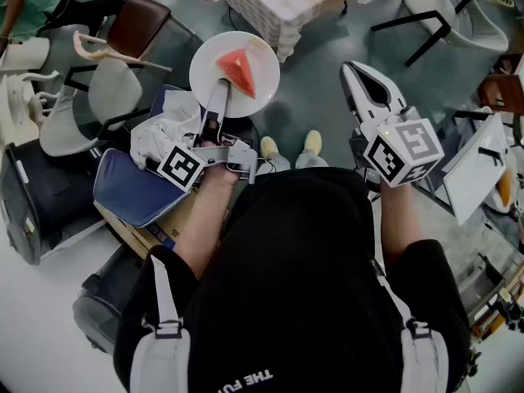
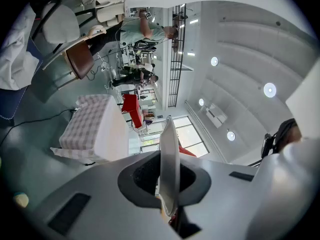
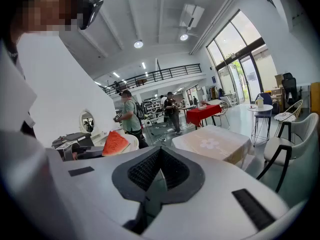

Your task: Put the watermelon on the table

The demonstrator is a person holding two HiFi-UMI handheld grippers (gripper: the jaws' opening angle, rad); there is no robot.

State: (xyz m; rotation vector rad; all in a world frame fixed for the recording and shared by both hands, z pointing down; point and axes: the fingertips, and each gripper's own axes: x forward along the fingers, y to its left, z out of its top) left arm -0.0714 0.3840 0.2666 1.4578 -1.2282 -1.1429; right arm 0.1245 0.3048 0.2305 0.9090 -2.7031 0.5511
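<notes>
A red wedge of watermelon (image 1: 237, 70) lies on a round white plate (image 1: 205, 65), held in the air over the floor. My left gripper (image 1: 220, 88) is shut on the plate's near rim. In the left gripper view the plate (image 2: 169, 154) stands edge-on between the pads, with a bit of red watermelon (image 2: 188, 152) behind it. My right gripper (image 1: 354, 70) hovers to the right of the plate, shut with nothing in it. In the right gripper view the watermelon (image 3: 116, 143) shows at the left, beyond my shut right gripper (image 3: 160, 154). The cloth-covered table (image 1: 278, 2) stands just beyond the plate.
To the left are a brown chair (image 1: 139, 24), white chairs (image 1: 110, 88), a blue bag (image 1: 131, 188) with white cloth and a cardboard box. More white chairs (image 1: 458, 11) stand at the far right. People (image 3: 129, 115) stand farther back in the hall.
</notes>
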